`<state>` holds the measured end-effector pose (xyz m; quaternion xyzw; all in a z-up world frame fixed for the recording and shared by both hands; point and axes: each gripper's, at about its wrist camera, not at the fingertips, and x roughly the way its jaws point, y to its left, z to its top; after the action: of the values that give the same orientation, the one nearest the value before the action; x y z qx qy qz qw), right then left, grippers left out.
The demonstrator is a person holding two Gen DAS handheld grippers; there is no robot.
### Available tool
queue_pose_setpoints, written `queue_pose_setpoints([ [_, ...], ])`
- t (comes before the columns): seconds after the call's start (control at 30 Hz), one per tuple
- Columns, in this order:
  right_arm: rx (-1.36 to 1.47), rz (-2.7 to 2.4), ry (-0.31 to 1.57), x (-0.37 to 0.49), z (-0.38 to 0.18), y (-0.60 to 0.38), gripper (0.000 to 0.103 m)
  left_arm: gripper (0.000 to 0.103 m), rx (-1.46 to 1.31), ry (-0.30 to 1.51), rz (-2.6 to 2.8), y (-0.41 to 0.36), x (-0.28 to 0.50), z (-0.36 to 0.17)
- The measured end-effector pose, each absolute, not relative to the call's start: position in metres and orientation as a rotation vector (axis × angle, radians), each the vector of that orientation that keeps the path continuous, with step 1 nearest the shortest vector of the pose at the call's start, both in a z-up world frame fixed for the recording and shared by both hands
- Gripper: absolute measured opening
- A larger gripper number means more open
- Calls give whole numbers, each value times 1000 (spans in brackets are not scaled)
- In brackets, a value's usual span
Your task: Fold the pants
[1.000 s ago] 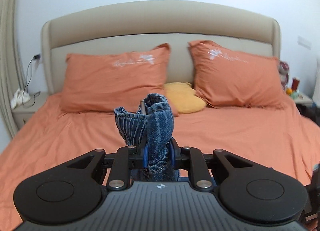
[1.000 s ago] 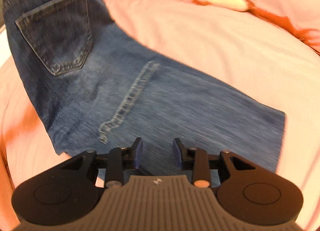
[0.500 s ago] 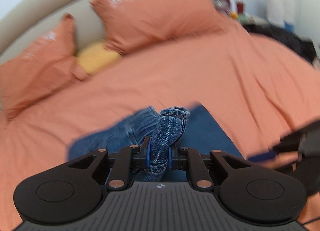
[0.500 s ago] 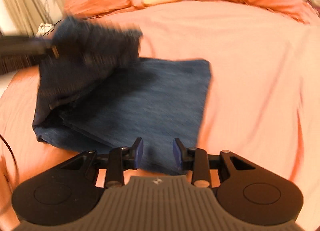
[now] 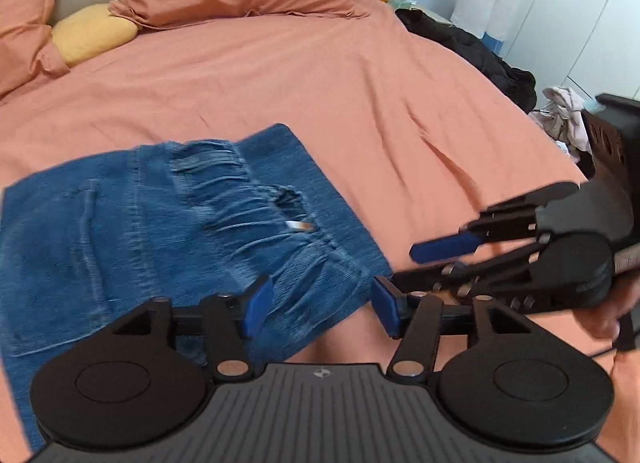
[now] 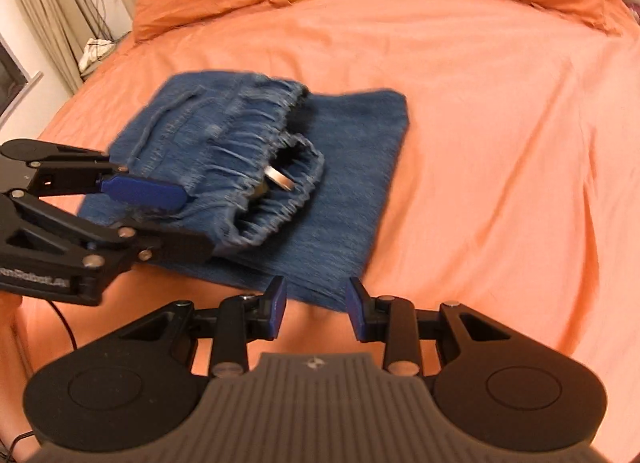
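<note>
I see pants point(image 5: 168, 231) folded on bed point(image 5: 360, 75), at 10 o'clock | my left claw point(image 5: 322, 305) just opened wide, holding nothing | right claw point(image 6: 316, 309) narrow, empty

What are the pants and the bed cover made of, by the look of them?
Pants: blue denim, matte, going by the twill weave, pale double stitching and faded gathered waistband.
Bed cover: thin woven fabric, probably cotton, orange and matte; it creases in soft shallow folds with no shine. The fibre itself cannot be told.
</note>
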<state>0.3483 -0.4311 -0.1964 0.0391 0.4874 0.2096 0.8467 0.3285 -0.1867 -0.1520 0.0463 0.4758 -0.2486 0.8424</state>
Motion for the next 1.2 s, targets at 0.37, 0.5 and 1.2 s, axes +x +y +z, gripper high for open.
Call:
queue_pose_setpoints([
  [0.37, 191, 465, 1024, 377, -163, -382, 43, 74, 445, 956, -352, -85, 291, -156],
  [0.5, 368, 407, 1061, 409, -180, -379, 54, 74, 462, 1008, -300, -50, 282, -181],
  [1.2, 170, 436, 960, 405, -75, -322, 2, 11, 218, 1004, -269, -6, 269, -201],
])
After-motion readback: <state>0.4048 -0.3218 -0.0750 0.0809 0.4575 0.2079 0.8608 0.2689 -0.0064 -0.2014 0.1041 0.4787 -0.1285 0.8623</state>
